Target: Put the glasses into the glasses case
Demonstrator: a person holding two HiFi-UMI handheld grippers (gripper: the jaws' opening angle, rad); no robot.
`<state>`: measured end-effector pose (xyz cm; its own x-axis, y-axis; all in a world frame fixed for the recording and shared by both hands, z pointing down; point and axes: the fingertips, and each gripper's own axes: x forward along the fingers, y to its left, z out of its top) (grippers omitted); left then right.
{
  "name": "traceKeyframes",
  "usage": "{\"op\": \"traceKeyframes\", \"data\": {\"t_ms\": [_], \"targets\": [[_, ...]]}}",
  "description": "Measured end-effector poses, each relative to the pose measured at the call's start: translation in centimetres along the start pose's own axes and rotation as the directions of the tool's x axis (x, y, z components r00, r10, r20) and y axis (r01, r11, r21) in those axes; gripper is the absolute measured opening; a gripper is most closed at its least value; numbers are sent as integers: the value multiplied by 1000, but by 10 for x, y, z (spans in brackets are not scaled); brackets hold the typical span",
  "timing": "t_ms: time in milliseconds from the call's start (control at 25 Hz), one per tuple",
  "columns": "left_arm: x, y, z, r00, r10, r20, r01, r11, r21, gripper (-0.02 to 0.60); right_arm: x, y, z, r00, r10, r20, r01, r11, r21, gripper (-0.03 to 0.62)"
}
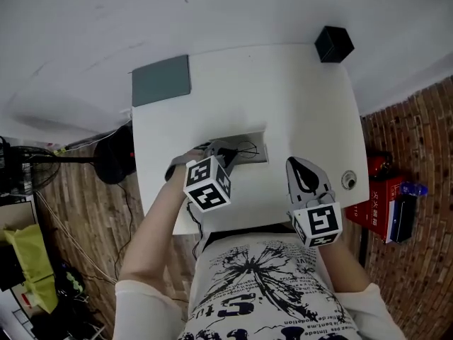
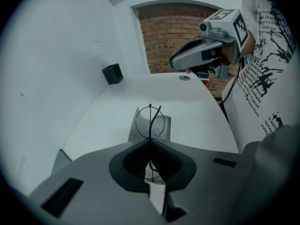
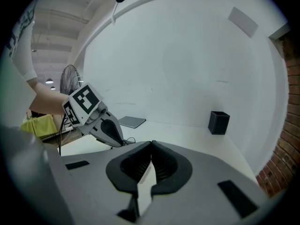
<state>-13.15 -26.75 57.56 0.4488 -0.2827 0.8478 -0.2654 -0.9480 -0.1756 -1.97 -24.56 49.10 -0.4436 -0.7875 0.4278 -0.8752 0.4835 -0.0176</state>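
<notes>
**A:** What carries everything?

**B:** A white table (image 1: 304, 105) that fills the middle of the head view. A flat grey pad (image 1: 161, 80) lies at its upper left corner.

**A:** And the tools?

**B:** The left tool (image 1: 233, 152) sits left of centre and angles down at the table. The right tool (image 1: 296, 163) hangs at the lower right, well apart from it. Its jaws are pressed together with nothing between them.

**A:** Where is the glasses case (image 1: 260, 154)?

**B:** It is a pale grey case at the centre of the table, just beyond the left tool's tips. A black box (image 1: 333, 44) stands far off at the upper right corner.

**A:** The glasses (image 2: 151, 121)?

**B:** They are thin wire ones, pinched edge-on in the left tool's closed jaws. One round rim sticks out past the tips, directly over the case. I cannot tell whether it touches the case.
</notes>
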Motion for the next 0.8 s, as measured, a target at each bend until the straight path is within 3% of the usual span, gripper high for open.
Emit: {"op": "traceKeyframes", "data": {"t_ms": [320,800], "targets": [[35,-7,-13,976,-116,-186,135,987,93,15,6,-10,-8,1000,-15,-23,15,1000,6,14],[56,-21,-22,938,-225,-265,244,969,42,15,9,-26,-16,998,-34,-46,36,999,24,14]]}}
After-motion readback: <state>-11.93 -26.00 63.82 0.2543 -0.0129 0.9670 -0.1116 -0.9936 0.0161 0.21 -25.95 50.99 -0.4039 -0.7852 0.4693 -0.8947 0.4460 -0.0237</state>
